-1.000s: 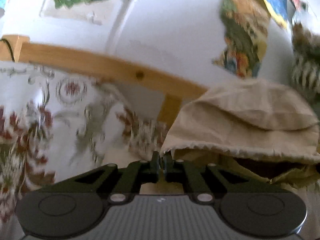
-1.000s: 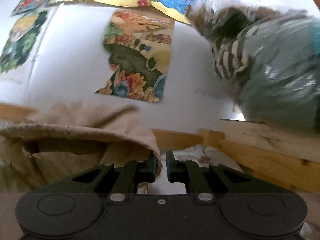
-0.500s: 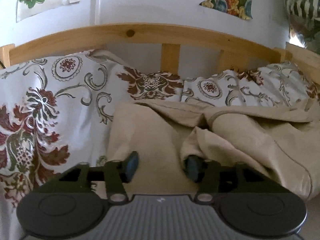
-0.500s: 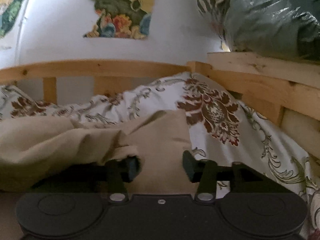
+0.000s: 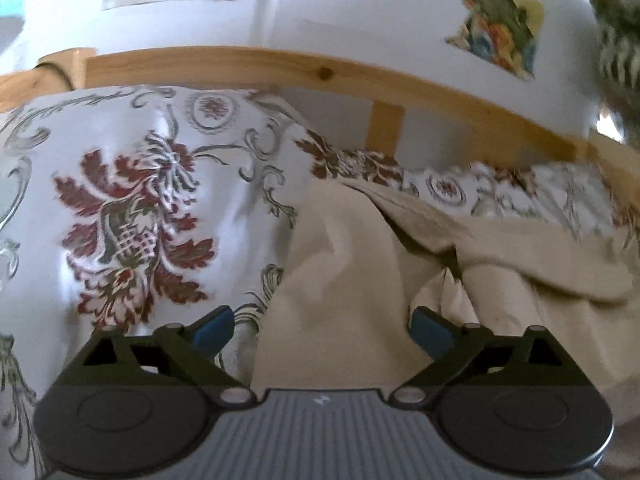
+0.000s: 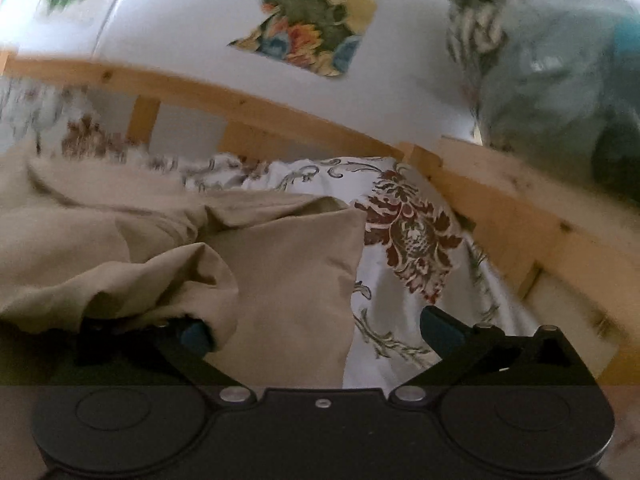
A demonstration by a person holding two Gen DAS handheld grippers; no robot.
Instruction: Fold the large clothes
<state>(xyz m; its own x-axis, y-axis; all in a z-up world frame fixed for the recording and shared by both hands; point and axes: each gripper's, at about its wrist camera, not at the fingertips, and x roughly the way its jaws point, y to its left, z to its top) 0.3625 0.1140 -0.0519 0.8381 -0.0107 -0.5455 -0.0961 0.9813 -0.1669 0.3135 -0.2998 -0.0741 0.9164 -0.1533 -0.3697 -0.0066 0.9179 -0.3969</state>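
Beige garment [image 5: 352, 264] lies crumpled on the floral bedspread [image 5: 132, 208] of a bed, below the wooden headboard rail [image 5: 280, 66]. The left gripper [image 5: 322, 326] has its fingers [image 5: 212, 326] spread wide, gripping nothing, with a flat panel of the cloth between them. The right gripper [image 6: 316, 330] is equally wide (a fold of cloth drapes over its left finger [image 6: 194, 334]), its other finger over the bedspread [image 6: 416, 240].

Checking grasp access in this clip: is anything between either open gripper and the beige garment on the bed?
Nothing visible. The left gripper and right gripper both hang open directly over the beige garment, which lies on the floral bedspread. A fold partly covers the right gripper's left finger.
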